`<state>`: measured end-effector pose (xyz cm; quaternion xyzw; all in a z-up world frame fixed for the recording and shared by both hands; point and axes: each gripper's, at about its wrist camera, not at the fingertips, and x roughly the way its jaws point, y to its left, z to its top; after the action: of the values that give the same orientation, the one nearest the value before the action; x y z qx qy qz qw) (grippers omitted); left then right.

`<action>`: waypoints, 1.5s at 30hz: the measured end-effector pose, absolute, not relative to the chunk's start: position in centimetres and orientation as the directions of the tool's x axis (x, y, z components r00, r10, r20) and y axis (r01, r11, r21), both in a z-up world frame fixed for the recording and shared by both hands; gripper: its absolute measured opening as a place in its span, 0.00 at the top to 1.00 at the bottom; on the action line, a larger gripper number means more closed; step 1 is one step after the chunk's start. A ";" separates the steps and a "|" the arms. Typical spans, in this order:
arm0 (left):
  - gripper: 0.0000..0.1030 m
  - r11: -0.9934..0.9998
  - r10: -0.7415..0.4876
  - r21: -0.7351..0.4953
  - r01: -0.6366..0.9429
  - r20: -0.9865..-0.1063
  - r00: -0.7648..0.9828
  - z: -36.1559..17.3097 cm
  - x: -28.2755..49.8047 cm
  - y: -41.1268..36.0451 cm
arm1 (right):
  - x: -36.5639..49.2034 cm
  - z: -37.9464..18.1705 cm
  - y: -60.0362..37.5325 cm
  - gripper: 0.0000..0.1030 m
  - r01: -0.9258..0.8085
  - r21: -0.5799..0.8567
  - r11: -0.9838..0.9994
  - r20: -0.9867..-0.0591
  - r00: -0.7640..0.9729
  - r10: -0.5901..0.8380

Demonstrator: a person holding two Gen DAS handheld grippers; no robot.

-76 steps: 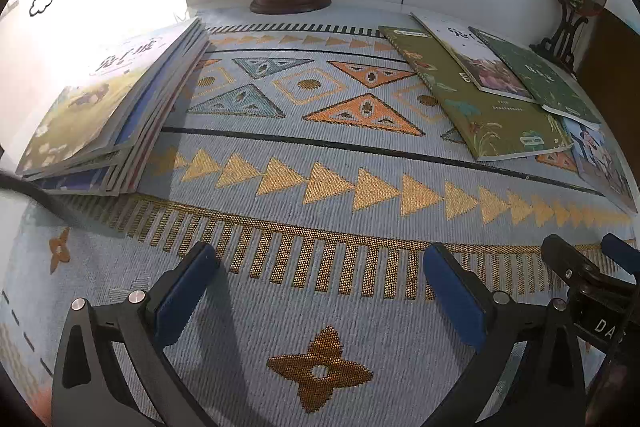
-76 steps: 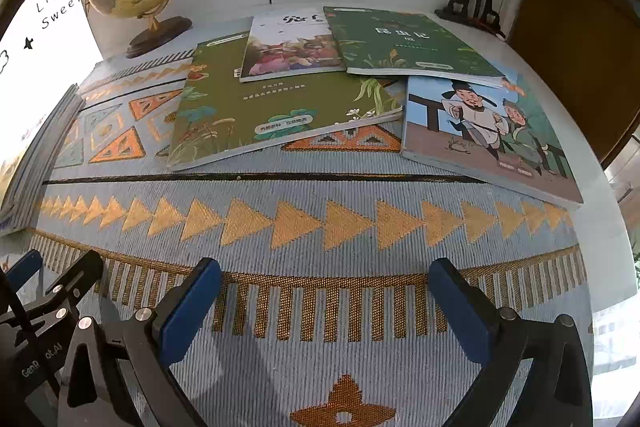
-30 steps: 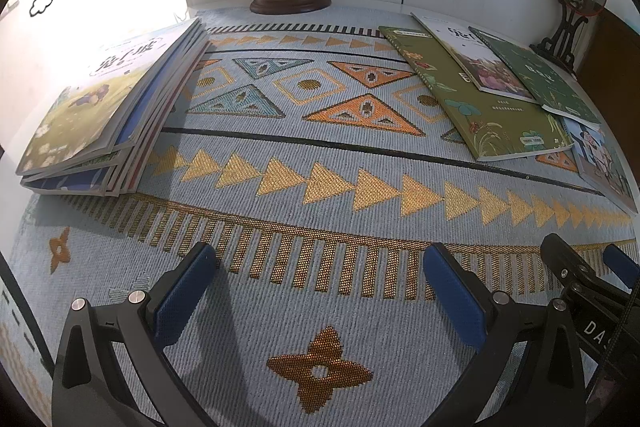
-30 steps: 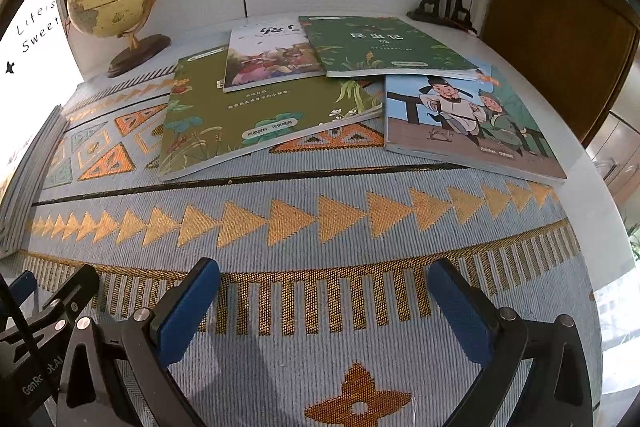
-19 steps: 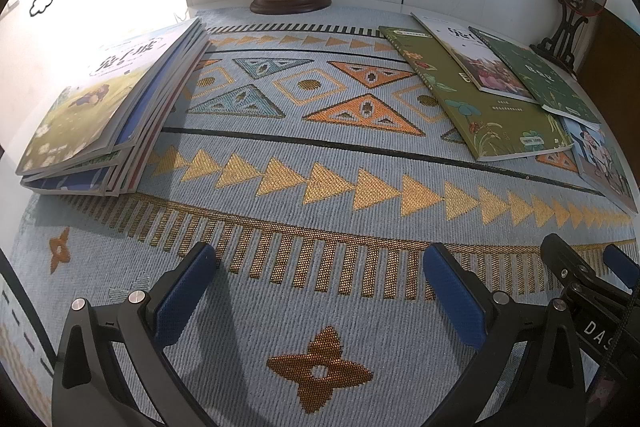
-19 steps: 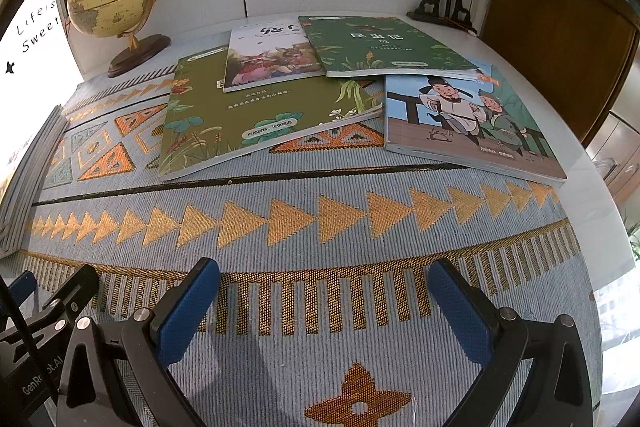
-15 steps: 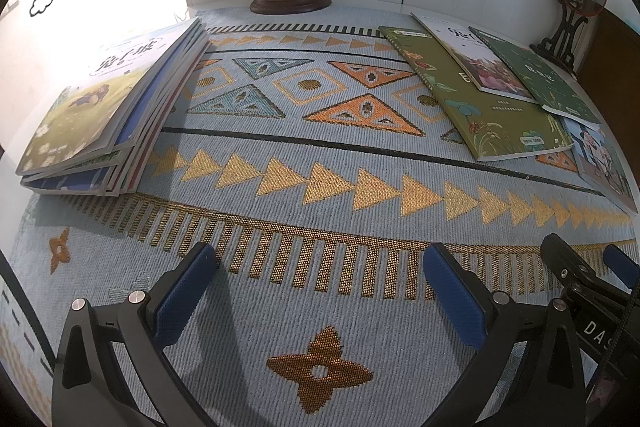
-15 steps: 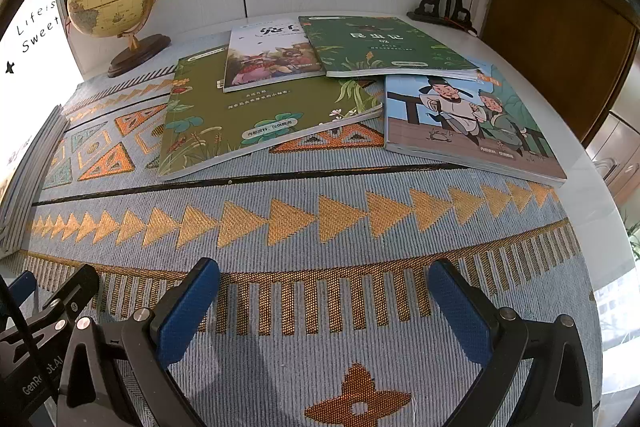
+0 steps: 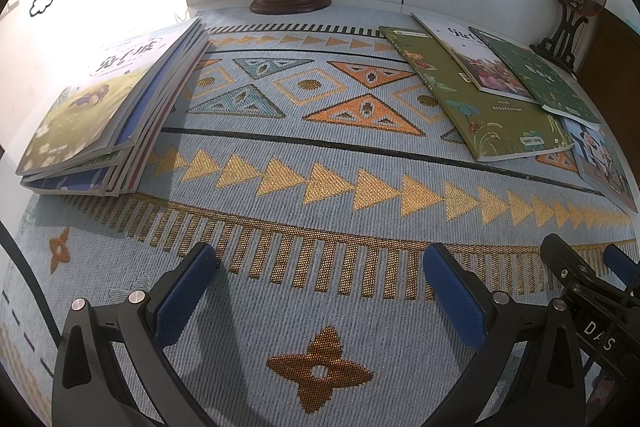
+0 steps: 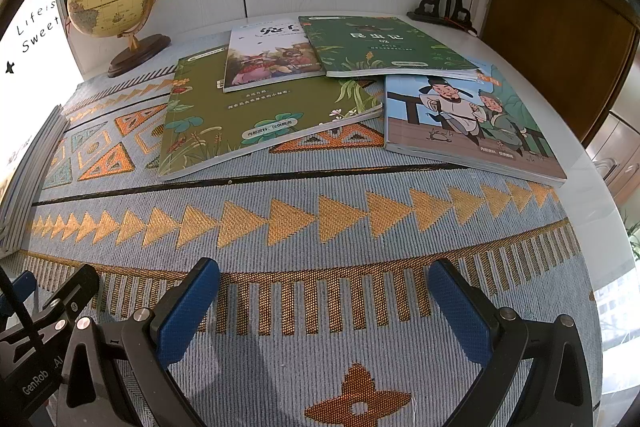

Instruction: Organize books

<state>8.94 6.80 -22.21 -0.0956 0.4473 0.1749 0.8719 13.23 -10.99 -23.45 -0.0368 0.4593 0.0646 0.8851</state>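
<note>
Two black handheld grippers wearing blue pads

Left gripper (image 9: 320,269) and right gripper (image 10: 324,285) are showing silver screws; white lettering is marking their black frames.

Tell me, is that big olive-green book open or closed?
Closed: the olive-green book lies flat, front cover up, with a smaller book overlapping its top.

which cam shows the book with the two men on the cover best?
Right wrist: the book with the two men on its cover lies nearly whole and readable. Left wrist shows only a squeezed sliver at its right edge.
</note>
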 end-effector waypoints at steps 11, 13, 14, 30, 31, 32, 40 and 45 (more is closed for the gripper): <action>0.00 0.934 0.137 -0.015 -0.356 -0.907 0.398 -22.1 9.9 7.4 | 13.3 -23.5 -11.0 0.00 -0.153 -0.005 0.988 -0.822 0.564 0.083; 0.00 0.935 0.127 -0.013 -0.355 -0.921 0.368 -22.1 10.3 7.5 | 13.6 -23.3 -11.1 0.00 -0.179 -0.001 0.984 -0.845 0.526 0.094; 0.00 0.936 0.118 -0.014 -0.352 -0.929 0.350 -22.1 10.6 7.6 | 13.8 -23.3 -11.1 0.00 -0.192 0.002 0.981 -0.858 0.504 0.100; 0.00 0.948 0.145 0.027 -0.316 -0.924 0.354 -22.2 11.1 8.2 | 13.8 -22.7 -11.9 0.00 -0.201 0.018 0.979 -0.881 0.461 0.111; 0.00 0.945 0.181 0.060 -0.320 -0.914 0.364 -21.8 11.0 8.3 | 13.7 -22.5 -12.0 0.00 -0.194 0.018 0.981 -0.876 0.470 0.109; 0.00 0.943 0.226 0.103 -0.315 -0.895 0.384 -21.1 10.9 8.3 | 13.7 -22.2 -12.2 0.00 -0.189 0.016 0.982 -0.873 0.477 0.106; 0.00 0.962 0.252 0.162 -0.218 -0.833 0.492 -16.2 12.3 6.5 | 14.3 -18.5 -12.8 0.00 -0.149 -0.021 0.989 -0.834 0.549 0.065; 0.00 0.980 0.195 0.142 -0.138 -0.807 0.557 -13.0 14.2 5.1 | 15.0 -14.6 -13.6 0.00 -0.109 -0.030 0.994 -0.799 0.600 0.042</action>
<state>14.20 5.07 -12.95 0.0309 0.4612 0.0945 0.8817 15.02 -13.56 -14.63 -0.0378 0.4454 0.0421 0.8935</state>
